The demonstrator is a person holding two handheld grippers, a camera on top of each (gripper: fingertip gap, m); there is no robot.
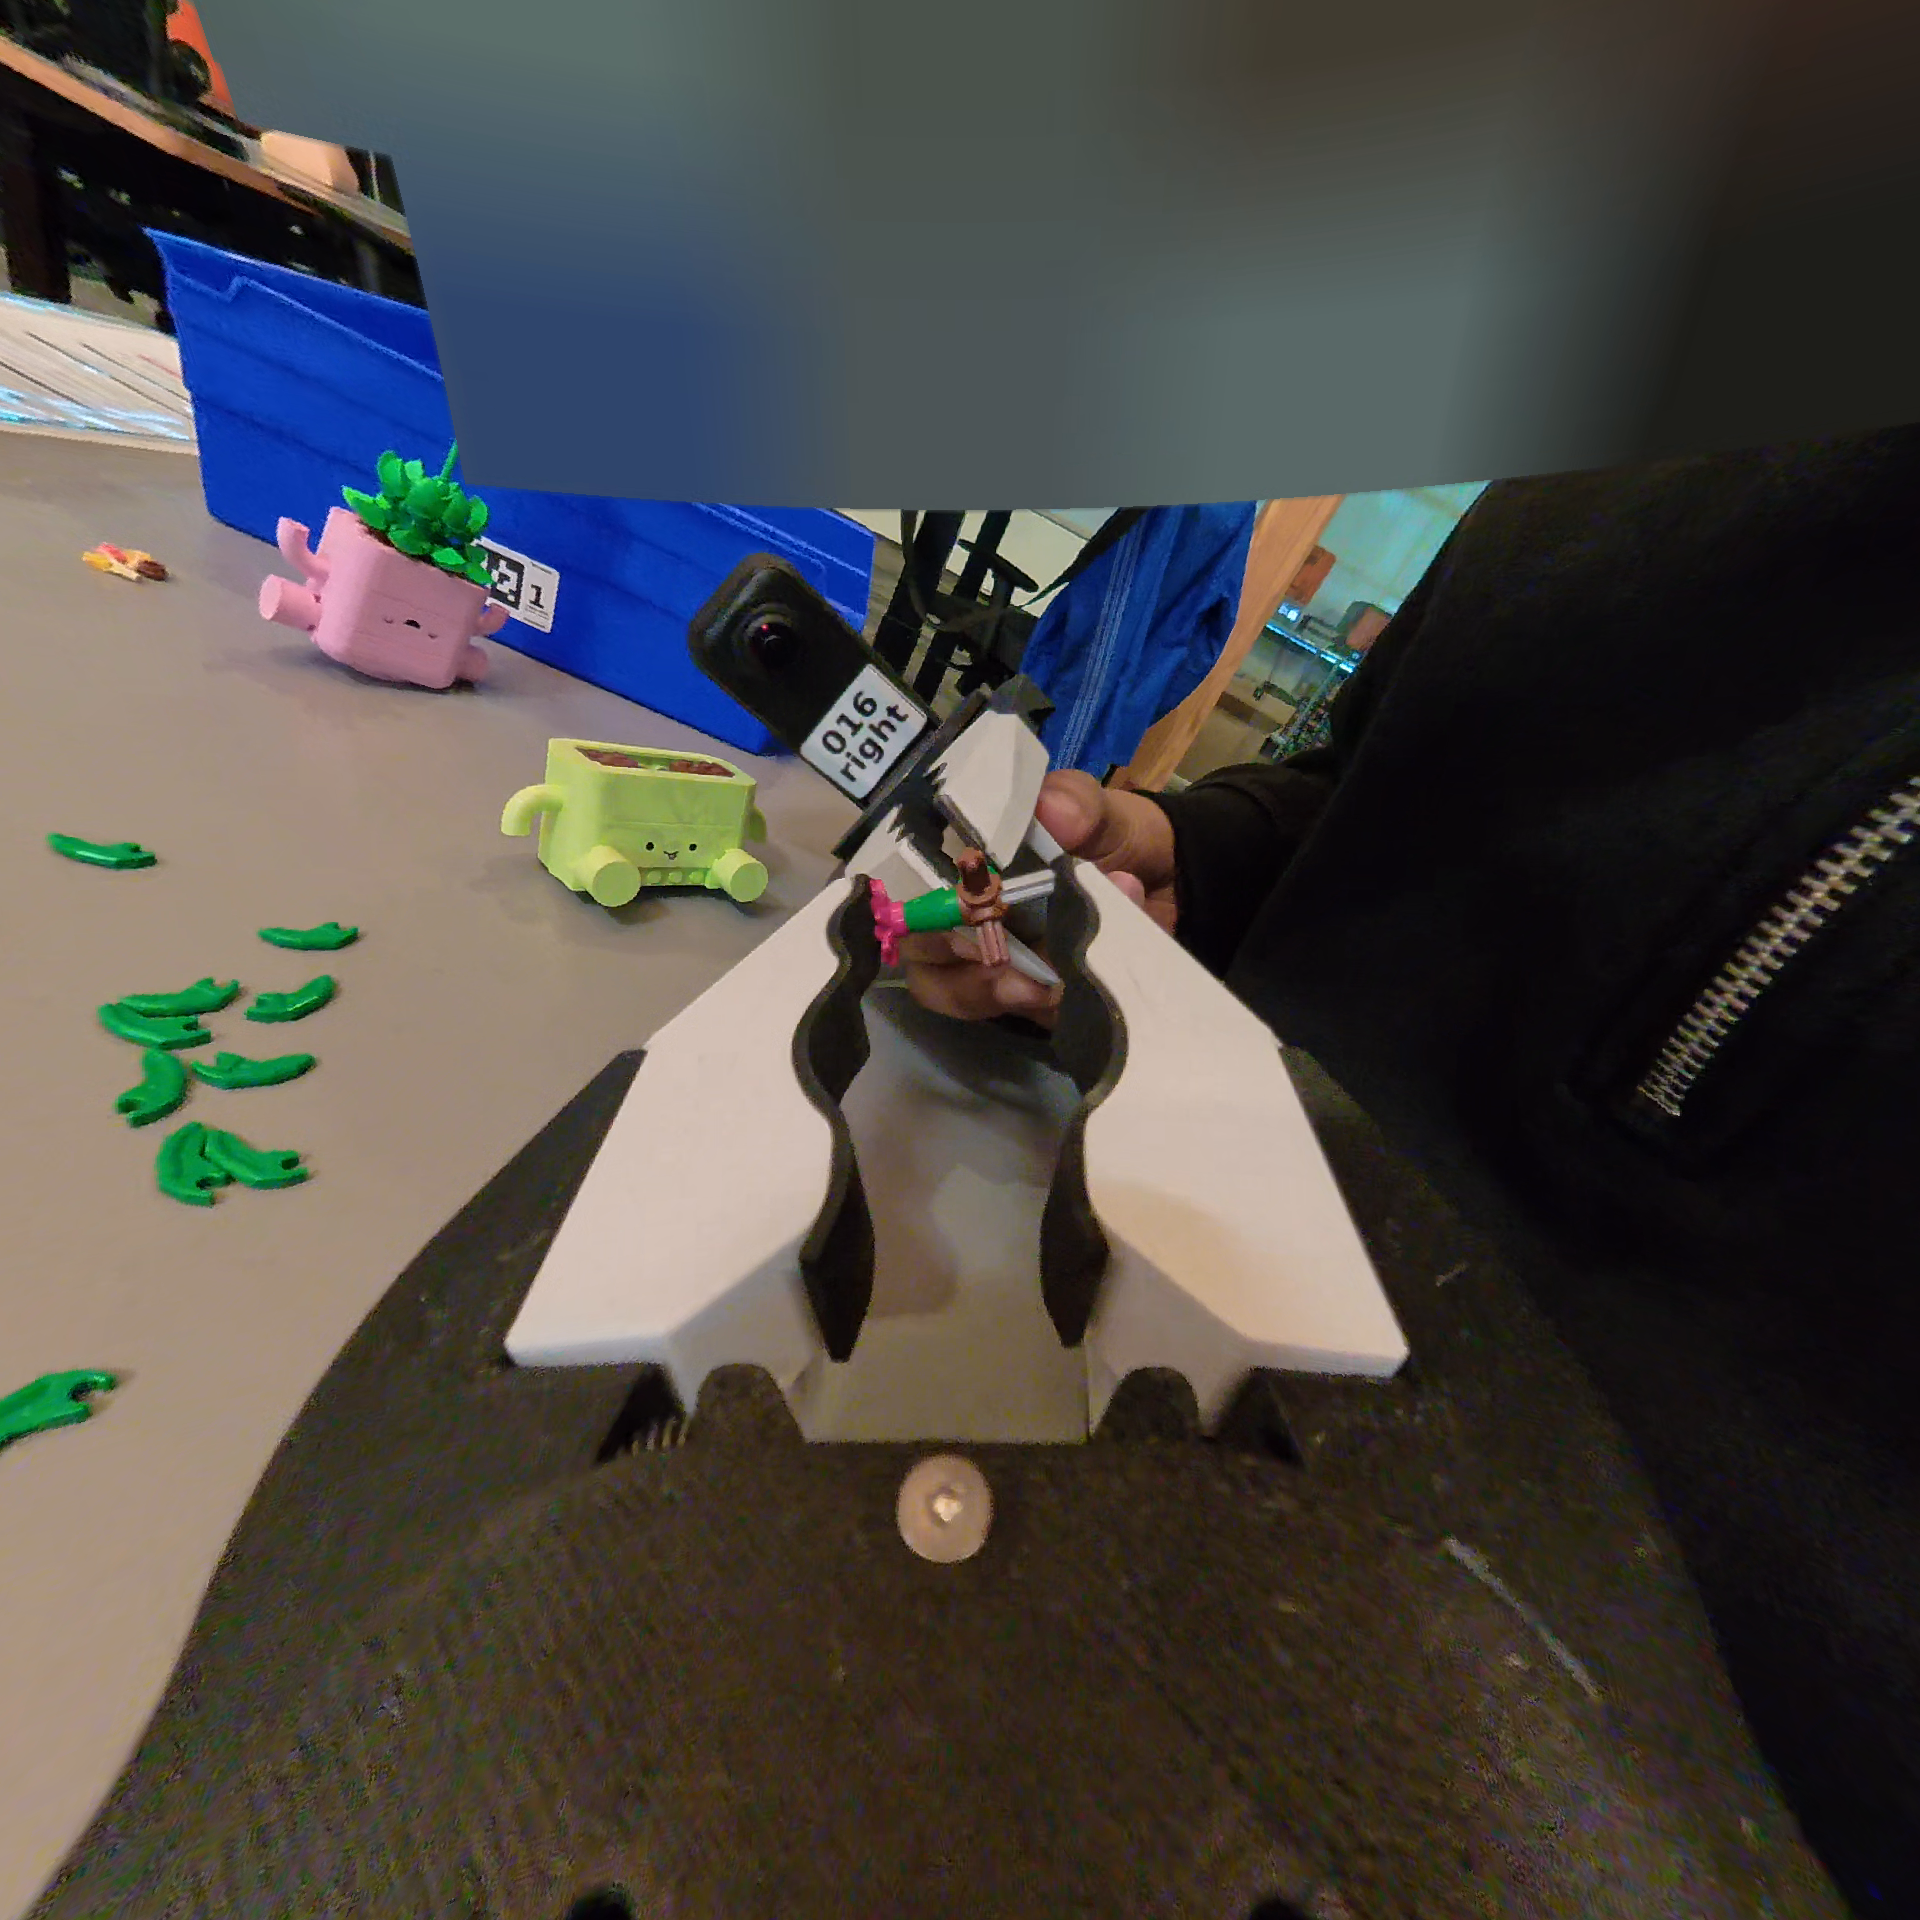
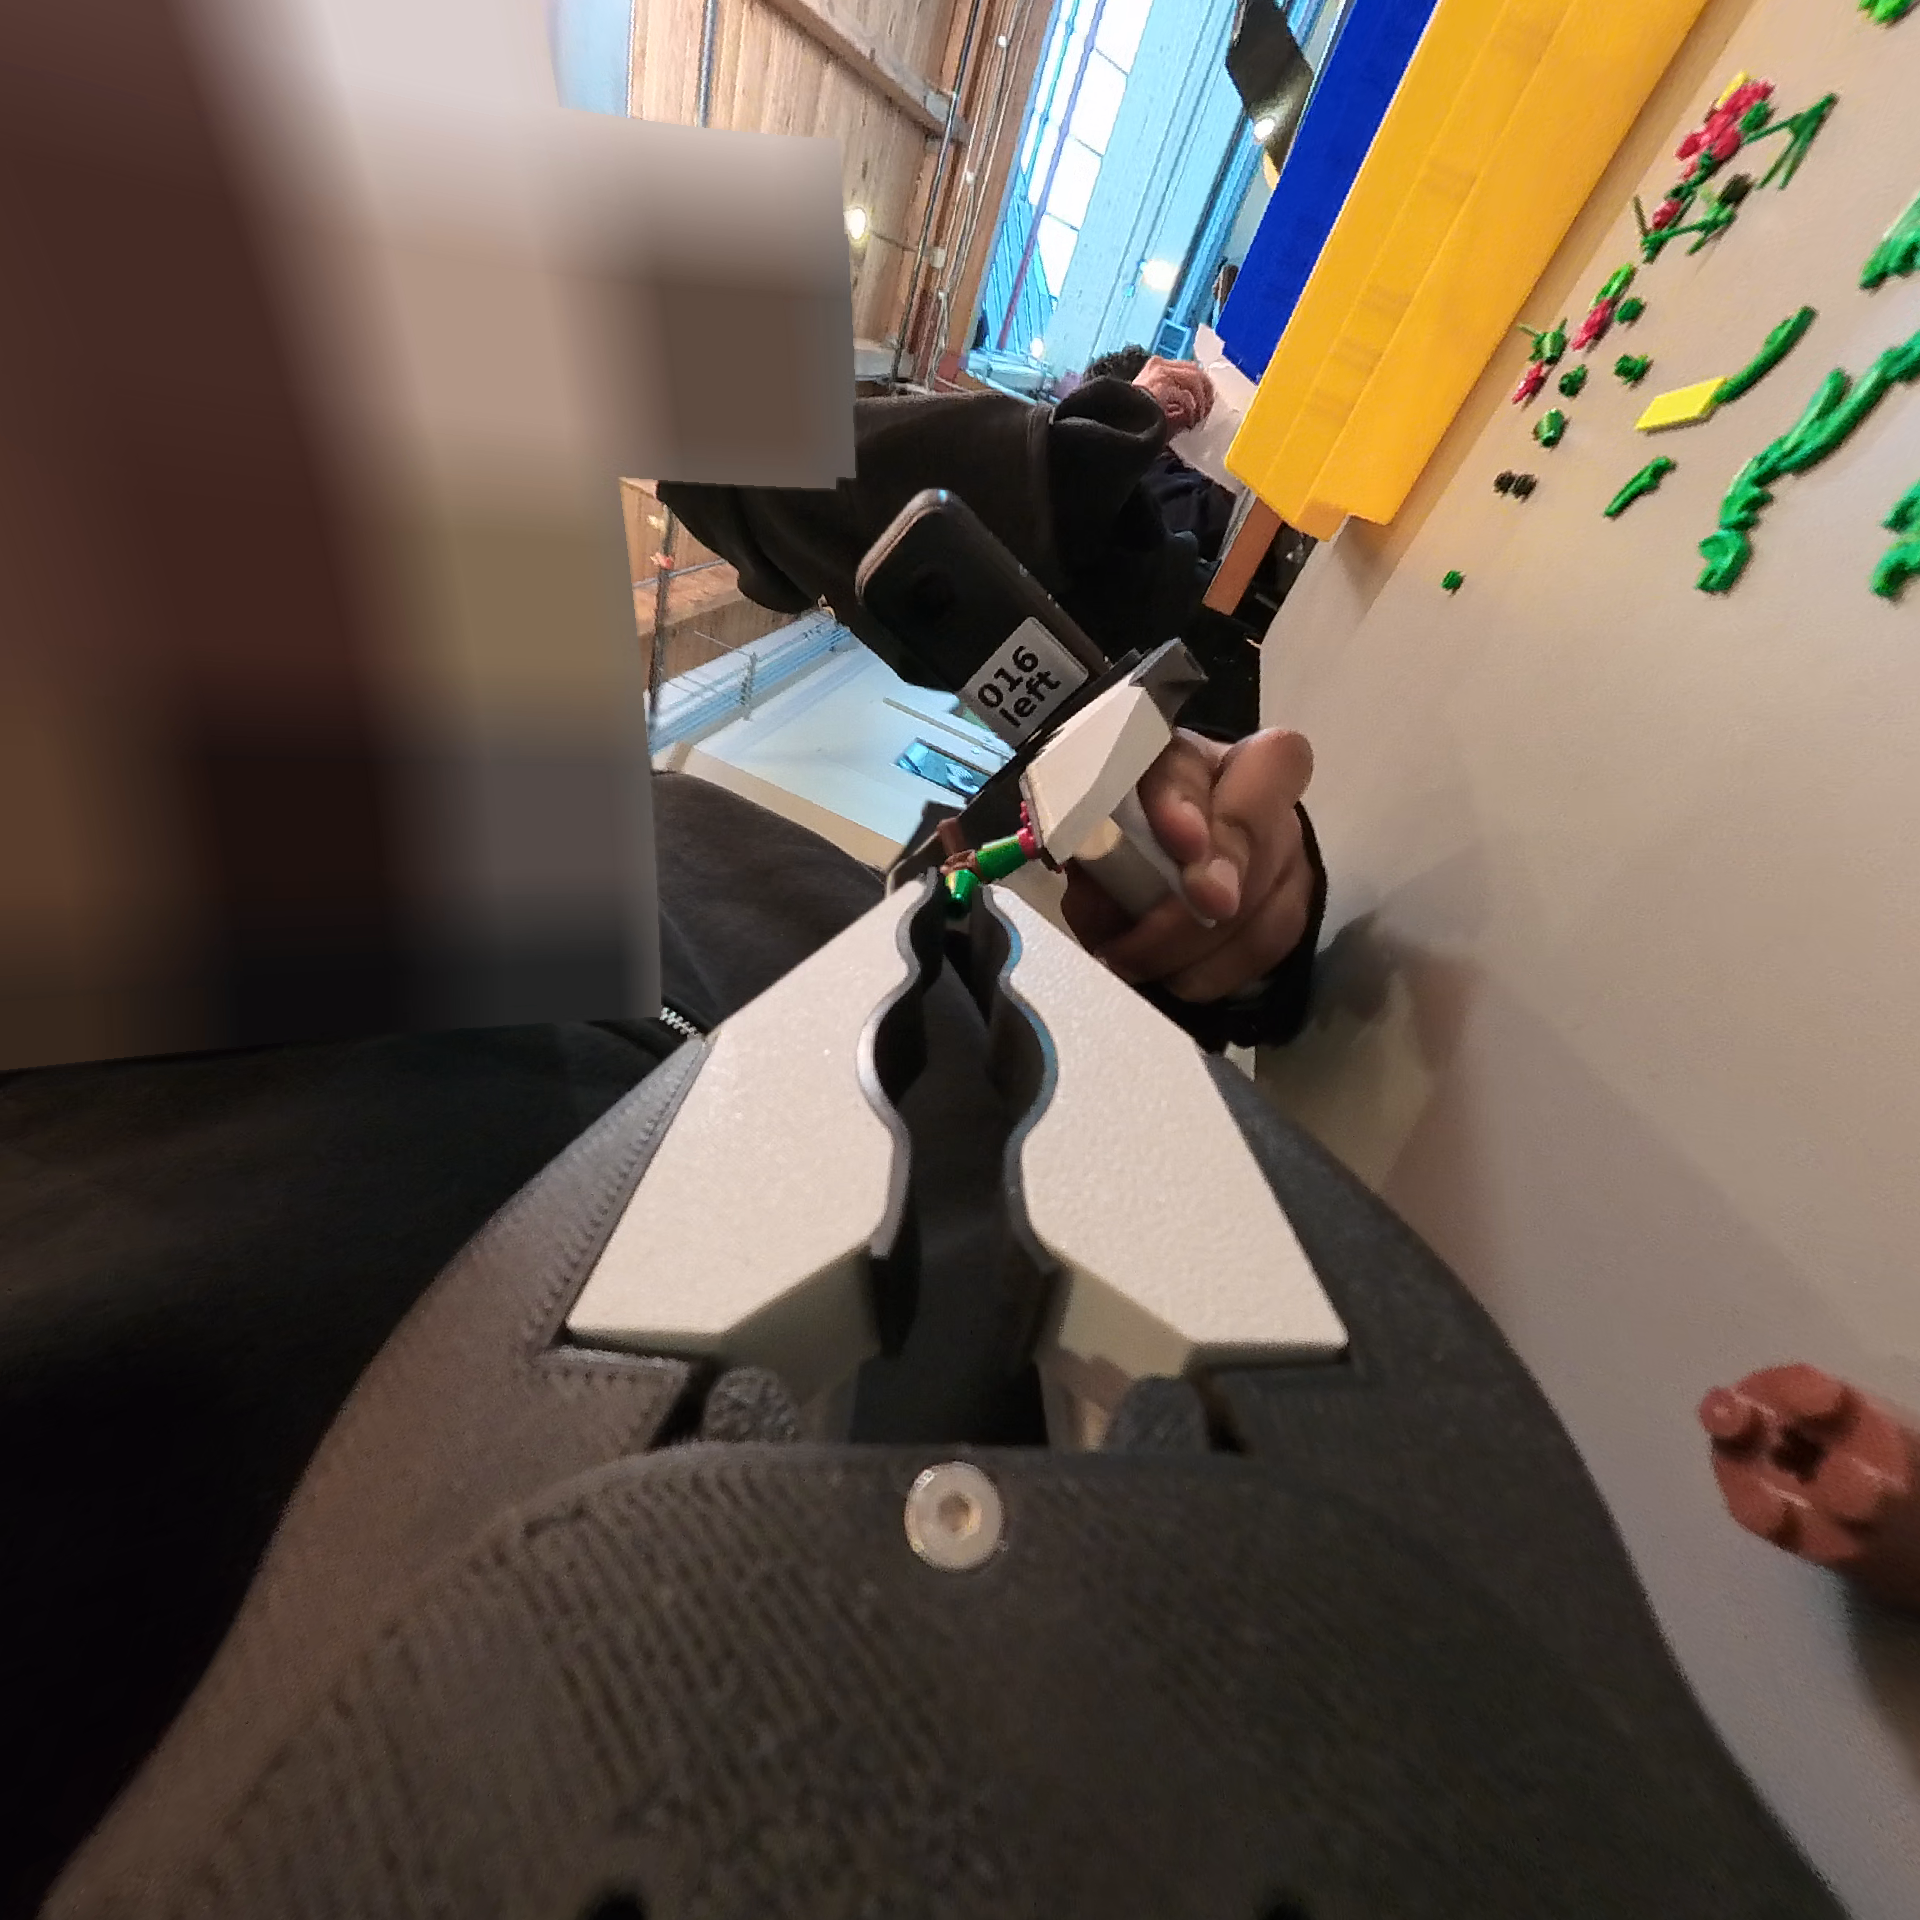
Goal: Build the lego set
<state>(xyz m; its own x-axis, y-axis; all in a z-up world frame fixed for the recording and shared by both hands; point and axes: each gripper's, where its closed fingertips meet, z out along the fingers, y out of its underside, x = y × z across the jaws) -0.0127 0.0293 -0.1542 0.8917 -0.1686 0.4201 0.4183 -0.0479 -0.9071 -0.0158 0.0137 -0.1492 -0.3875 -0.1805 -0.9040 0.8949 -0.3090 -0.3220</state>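
A small flower stem [image 1: 930,910] with a pink head, green shaft and brown cross piece hangs in the air between both grippers. My left gripper [image 1: 966,899] has its jaws partly closed around it, and the pink head rests against its left pad. My right gripper [image 2: 961,902] is nearly closed, pinching the green and brown end [image 2: 961,883]. In the left wrist view the right gripper [image 1: 961,847] comes in from above, tips at the brown piece. In the right wrist view the left gripper [image 2: 1013,831] covers the pink end.
A pink pot figure with a green plant [image 1: 395,597], a lime pot figure [image 1: 644,821] and loose green leaves [image 1: 208,1039] lie on the grey table [image 1: 343,748]. There is a blue bin [image 1: 312,364], a yellow bin [image 2: 1403,260], red and green pieces [image 2: 1766,416] and a brown round piece [image 2: 1808,1475]. Only a small space, under 4 cm, lies between the two pairs of fingers.
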